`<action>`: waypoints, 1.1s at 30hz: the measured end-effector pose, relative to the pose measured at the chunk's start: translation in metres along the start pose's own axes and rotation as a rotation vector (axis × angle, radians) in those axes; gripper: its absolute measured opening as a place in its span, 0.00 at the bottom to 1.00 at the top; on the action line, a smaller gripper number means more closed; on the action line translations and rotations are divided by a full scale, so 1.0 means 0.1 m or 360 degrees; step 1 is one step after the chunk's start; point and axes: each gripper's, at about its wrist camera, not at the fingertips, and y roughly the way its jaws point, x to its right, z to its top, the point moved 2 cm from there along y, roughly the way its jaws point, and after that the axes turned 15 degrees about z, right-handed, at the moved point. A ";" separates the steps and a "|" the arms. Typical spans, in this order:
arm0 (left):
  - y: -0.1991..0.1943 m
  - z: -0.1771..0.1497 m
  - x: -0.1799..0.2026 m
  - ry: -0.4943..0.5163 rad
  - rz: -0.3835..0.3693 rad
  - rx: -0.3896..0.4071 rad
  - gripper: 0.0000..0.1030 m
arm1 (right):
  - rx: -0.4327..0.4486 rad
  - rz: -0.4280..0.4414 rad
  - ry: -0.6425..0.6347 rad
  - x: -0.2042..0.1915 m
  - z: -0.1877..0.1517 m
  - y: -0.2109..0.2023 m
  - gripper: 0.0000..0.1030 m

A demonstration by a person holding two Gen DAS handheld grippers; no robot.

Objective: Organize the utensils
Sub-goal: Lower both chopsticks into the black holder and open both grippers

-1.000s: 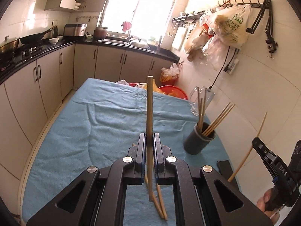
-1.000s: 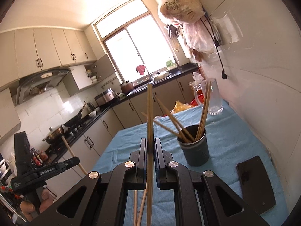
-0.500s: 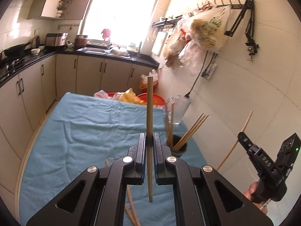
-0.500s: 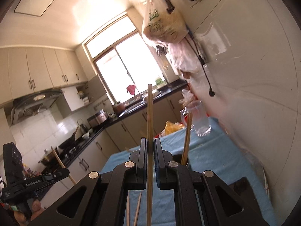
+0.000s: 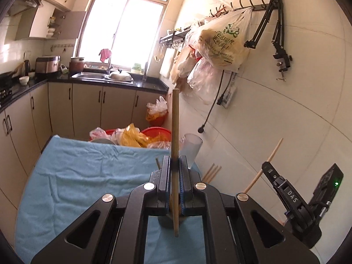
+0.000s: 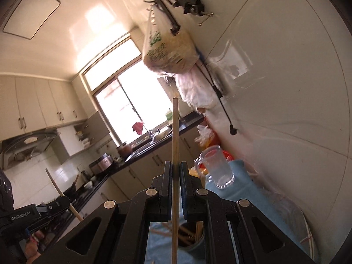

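My left gripper [image 5: 175, 165] is shut on an upright wooden chopstick [image 5: 175, 132], held over the blue-clothed table [image 5: 88, 176]. The dark utensil cup [image 5: 169, 220] sits right below it, mostly hidden by the jaws, with chopstick tips [image 5: 211, 172] sticking out to the right. My right gripper [image 6: 175, 171] is shut on another upright chopstick [image 6: 175, 145], directly above the same cup [image 6: 193, 242], which holds several chopsticks. The right gripper also shows in the left wrist view [image 5: 267, 167], and the left gripper shows in the right wrist view [image 6: 63, 201].
A clear glass mug [image 6: 216, 169] stands on the cloth near the tiled wall [image 5: 286, 121]. Red basins and plastic bags [image 5: 136, 136] lie past the table's far end. Bags hang from wall hooks [image 5: 220, 44]. Cabinets and a sink [image 5: 103, 77] line the far side.
Both grippers have moved in over the cup and tilted up; the cup has slid from ahead of the jaws to beneath them. Each still holds its chopstick.
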 end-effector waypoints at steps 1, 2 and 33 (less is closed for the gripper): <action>0.05 0.01 0.03 -0.0002 -0.0005 0.0002 0.06 | 0.0011 -0.0017 0.0006 0.04 0.03 0.04 0.07; 0.11 0.02 0.07 0.0000 0.0001 0.0008 0.06 | 0.0016 -0.0023 0.0007 0.06 0.04 0.06 0.07; 0.98 -0.32 0.08 0.0004 0.0085 -0.0129 0.27 | -0.0276 -0.0148 0.0117 0.66 -0.36 0.82 0.30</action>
